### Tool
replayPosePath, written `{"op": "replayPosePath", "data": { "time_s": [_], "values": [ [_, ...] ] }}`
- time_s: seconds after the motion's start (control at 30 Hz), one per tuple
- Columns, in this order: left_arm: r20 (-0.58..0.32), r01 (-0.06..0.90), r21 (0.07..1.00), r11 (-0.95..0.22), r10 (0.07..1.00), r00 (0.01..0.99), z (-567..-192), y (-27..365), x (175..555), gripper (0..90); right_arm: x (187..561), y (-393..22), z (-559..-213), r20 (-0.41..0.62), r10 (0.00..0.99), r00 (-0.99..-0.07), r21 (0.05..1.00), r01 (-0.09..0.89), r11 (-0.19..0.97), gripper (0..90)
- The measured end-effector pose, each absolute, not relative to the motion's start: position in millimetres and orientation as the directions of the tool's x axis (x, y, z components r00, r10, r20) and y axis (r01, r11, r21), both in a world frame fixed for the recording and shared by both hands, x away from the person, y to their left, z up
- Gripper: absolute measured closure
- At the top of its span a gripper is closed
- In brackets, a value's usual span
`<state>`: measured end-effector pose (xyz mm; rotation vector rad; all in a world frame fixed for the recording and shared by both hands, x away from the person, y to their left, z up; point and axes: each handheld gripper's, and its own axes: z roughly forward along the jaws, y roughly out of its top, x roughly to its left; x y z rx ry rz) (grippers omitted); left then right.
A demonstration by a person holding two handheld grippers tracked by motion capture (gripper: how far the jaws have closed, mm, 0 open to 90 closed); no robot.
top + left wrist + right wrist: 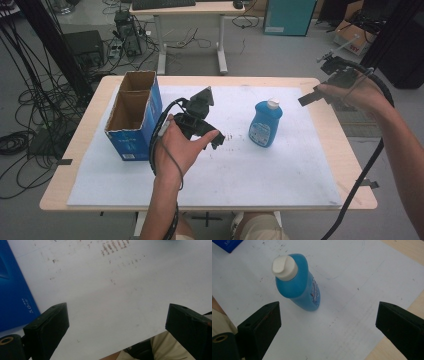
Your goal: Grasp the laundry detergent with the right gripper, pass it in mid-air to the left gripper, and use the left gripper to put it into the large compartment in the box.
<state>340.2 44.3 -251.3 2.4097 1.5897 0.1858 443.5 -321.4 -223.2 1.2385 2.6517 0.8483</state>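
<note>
At the left of the white sheet [240,170] stood an open blue carton [134,116], its top flaps up and the inside bare cardboard. In my left gripper view a strip of white print on its blue side [12,292] read something like "50"; the rest was too small for me to make out. Just right of the carton I held my left gripper [202,122] above the sheet, its jaws spread wide with nothing between them. Smudged brown marks [112,247] dotted the paper beyond it. Farther right the blue bottle [265,123] stood upright with a white cap [284,267]; its label was too blurred to read. My right gripper [320,95] hung past the table's right edge, jaws wide apart and empty.
</note>
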Motion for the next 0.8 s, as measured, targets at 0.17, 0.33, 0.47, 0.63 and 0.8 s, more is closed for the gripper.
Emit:
{"op": "replayPosePath", "data": {
  "time_s": [0.17,0.33,0.47,0.63,0.8],
  "values": [
    [-0.029,0.887,0.273,-0.371,0.919,0.393,-252,46,340,5.3,435,-326,-235,0.142,0.732,-0.666,0.529,0.676,0.513,6.0],
    [-0.029,0.888,0.263,-0.376,0.917,0.397,-255,47,341,5.4,425,-331,-251,0.141,0.721,-0.679,0.563,0.654,0.505,6.0],
    [-0.028,0.890,0.264,-0.372,0.919,0.393,-255,47,341,5.4,418,-333,-261,0.144,0.719,-0.679,0.572,0.650,0.500,6.0],
    [-0.030,0.890,0.260,-0.375,0.918,0.396,-257,46,342,5.4,409,-336,-278,0.139,0.719,-0.681,0.584,0.642,0.496,6.0],
    [-0.031,0.888,0.261,-0.378,0.916,0.399,-258,46,342,5.4,402,-336,-291,0.137,0.717,-0.683,0.601,0.633,0.488,6.0]
  ]
}}
